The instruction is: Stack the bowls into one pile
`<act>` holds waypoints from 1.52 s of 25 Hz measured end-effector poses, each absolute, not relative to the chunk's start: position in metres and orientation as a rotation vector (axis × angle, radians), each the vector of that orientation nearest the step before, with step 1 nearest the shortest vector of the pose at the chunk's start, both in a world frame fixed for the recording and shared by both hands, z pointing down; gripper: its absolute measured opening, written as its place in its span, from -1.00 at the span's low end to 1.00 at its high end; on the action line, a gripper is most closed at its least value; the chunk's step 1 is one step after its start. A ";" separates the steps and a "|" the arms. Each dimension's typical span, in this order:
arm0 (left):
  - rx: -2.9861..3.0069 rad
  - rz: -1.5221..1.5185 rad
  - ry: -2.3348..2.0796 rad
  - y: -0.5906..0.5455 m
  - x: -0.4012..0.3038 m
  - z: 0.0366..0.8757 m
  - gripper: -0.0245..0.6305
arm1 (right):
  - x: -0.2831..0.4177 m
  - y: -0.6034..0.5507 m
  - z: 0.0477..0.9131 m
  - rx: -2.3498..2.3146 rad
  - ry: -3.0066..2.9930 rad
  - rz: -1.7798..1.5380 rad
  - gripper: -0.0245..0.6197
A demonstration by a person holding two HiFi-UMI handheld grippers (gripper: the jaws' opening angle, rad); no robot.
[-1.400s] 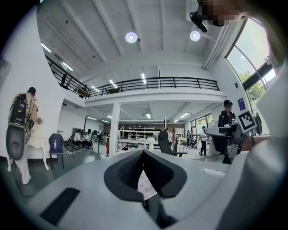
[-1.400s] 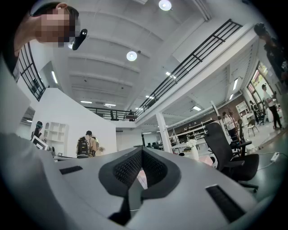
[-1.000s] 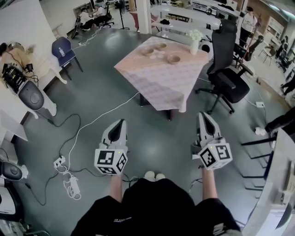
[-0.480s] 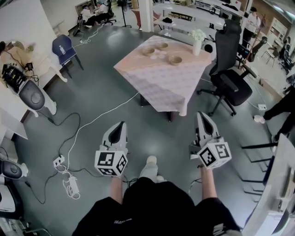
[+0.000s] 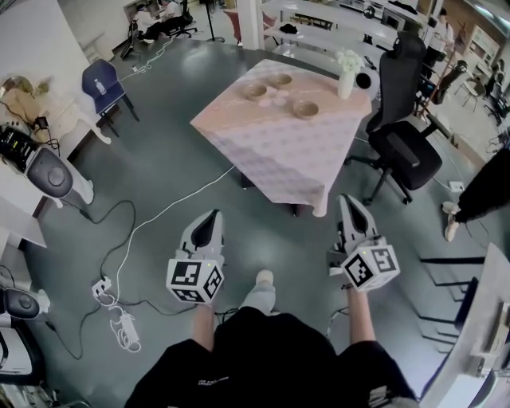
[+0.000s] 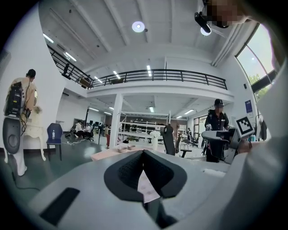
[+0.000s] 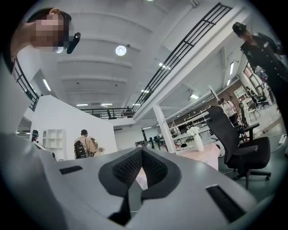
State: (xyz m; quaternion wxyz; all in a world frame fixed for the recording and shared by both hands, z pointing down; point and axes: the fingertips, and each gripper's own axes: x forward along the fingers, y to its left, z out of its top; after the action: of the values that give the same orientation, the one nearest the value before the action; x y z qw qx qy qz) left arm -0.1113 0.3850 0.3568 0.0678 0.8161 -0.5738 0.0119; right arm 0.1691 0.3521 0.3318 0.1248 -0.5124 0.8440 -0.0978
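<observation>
Ahead, three bowls [image 5: 305,109] sit apart from one another on the far half of a pink-clothed table [image 5: 271,147], near a white vase [image 5: 345,76]. The left gripper [image 5: 210,217] and right gripper [image 5: 348,201], both closed and empty, point toward it.

Table [image 5: 271,151] with pinkish checked cloth sits upper centre of the head view. White vase with white flowers [image 5: 346,73] stands on its far right corner. Black office chair [image 5: 408,135] is just right of the table. Blue chair [image 5: 101,88] at upper left, with a small bottle on the seat. White cable [image 5: 171,209] runs across the grey floor from under the table to a power strip [image 5: 102,288] at lower left, amid more tangled cords. Seated people [image 5: 155,17] at the top left edge. White column [image 5: 249,24] at top centre. Someone's dark trouser leg and shoe [image 5: 476,198] at the right edge. Balcony railing [image 6: 157,75] spans the left gripper view.
</observation>
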 end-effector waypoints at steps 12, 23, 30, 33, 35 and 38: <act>2.478 0.037 -1.636 0.255 -0.123 0.365 -0.93 | 0.151 0.236 0.344 -1.585 2.458 -0.317 -0.95; 2.503 -0.003 -1.548 0.181 -0.132 0.374 -0.93 | 0.140 0.175 0.365 -1.647 2.430 -0.362 -0.95; 2.475 0.013 -1.545 0.162 -0.138 0.387 -0.93 | 0.140 0.147 0.374 -1.677 2.393 -0.407 -0.95; 2.468 0.020 -1.546 0.151 -0.139 0.389 -0.93 | 0.137 0.135 0.378 -1.690 2.387 -0.427 -0.95; 2.466 0.019 -1.537 0.141 -0.136 0.391 -0.93 | 0.136 0.124 0.380 -1.698 2.388 -0.435 -0.95; 2.466 0.026 -1.515 0.123 -0.128 0.397 -0.93 | 0.140 0.106 0.384 -1.706 2.376 -0.447 -0.95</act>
State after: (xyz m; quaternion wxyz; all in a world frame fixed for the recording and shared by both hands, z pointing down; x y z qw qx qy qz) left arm -0.1284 0.1234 0.3970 0.1233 0.8456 -0.5193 0.0088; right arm 0.1400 0.1055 0.3843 0.0914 -0.5741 0.7996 -0.1505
